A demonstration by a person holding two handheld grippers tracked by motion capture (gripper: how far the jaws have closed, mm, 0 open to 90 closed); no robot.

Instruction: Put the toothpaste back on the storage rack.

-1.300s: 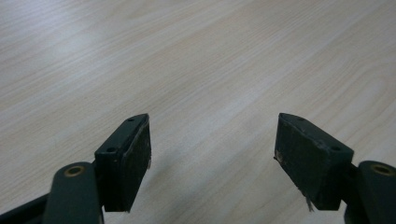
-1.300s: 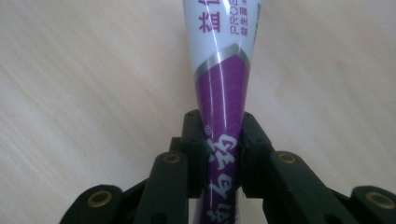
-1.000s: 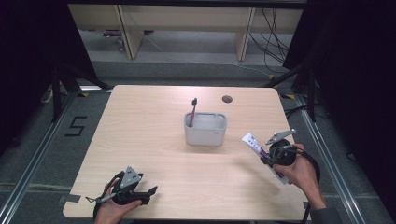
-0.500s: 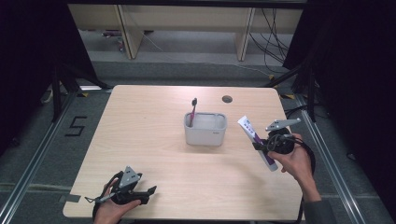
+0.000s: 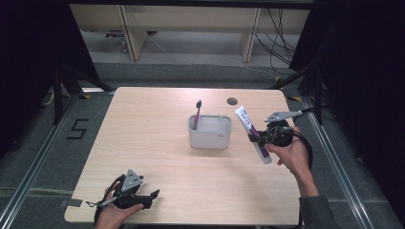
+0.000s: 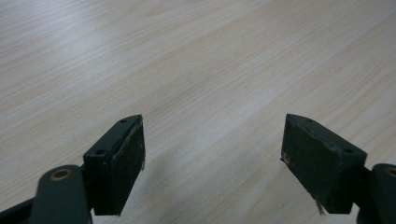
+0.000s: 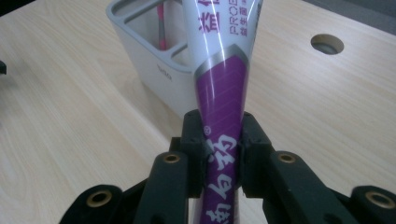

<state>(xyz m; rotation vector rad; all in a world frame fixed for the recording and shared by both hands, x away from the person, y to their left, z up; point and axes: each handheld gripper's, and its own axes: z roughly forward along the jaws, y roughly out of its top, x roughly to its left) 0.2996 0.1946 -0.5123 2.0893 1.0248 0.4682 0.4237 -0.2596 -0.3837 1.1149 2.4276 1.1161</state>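
Right gripper (image 5: 258, 139) clamps the tilted toothpaste tube (image 5: 252, 133) just right of the holder (image 5: 210, 132), frame center; left gripper (image 5: 148, 196) idles open.

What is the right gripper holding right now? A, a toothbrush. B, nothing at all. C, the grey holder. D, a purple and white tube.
D: in the right gripper view the right gripper has its jaws shut on the purple and white tube, while the toothbrush stands in the grey holder.
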